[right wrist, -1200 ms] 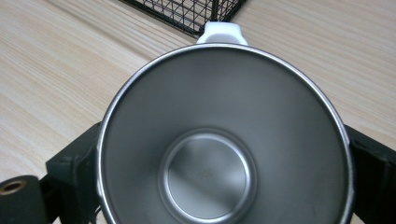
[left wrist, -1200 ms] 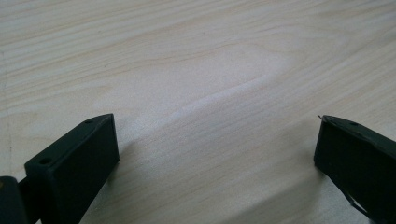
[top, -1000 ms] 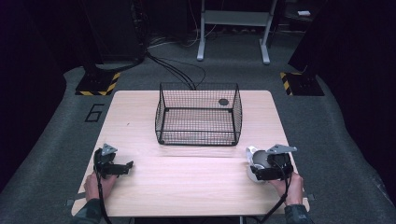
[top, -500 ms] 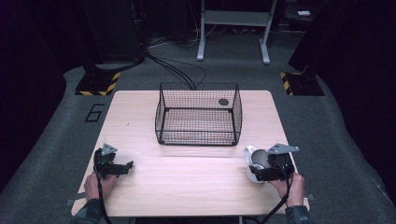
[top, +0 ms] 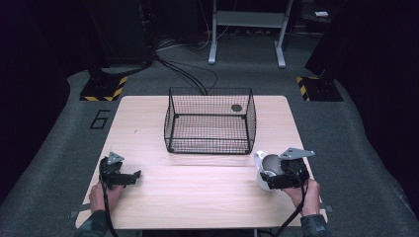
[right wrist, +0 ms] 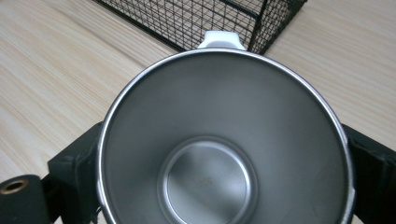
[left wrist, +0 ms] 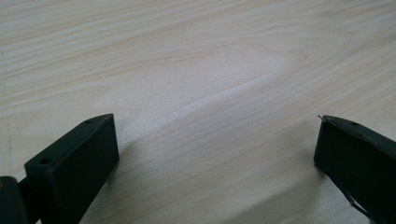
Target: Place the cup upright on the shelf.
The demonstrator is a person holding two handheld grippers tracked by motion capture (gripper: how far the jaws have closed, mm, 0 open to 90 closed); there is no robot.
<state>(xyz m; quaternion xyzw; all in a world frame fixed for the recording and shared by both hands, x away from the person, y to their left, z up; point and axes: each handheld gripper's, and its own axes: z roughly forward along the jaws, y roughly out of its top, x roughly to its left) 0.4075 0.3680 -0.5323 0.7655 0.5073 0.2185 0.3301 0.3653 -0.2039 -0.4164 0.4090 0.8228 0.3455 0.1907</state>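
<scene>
The right tongs (top: pixel 271 178) grip a steel-lined white cup (top: pixel 267 170) at the near right of the table (top: pixel 207 197), one jaw on each side of its wall, the mouth facing the gripper's camera. The cup sits just near of the wire basket (top: pixel 210 126). The left tongs (top: pixel 134 176) rest wide open at the near left, holding nothing.

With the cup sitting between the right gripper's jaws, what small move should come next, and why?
Probably lift the cup a little and carry it toward the wire basket. The right gripper has a jaw on each side of the cup's wall, the cup's steel inside looks empty, and the basket stands just ahead on the table. The left gripper is open and idle.
</scene>
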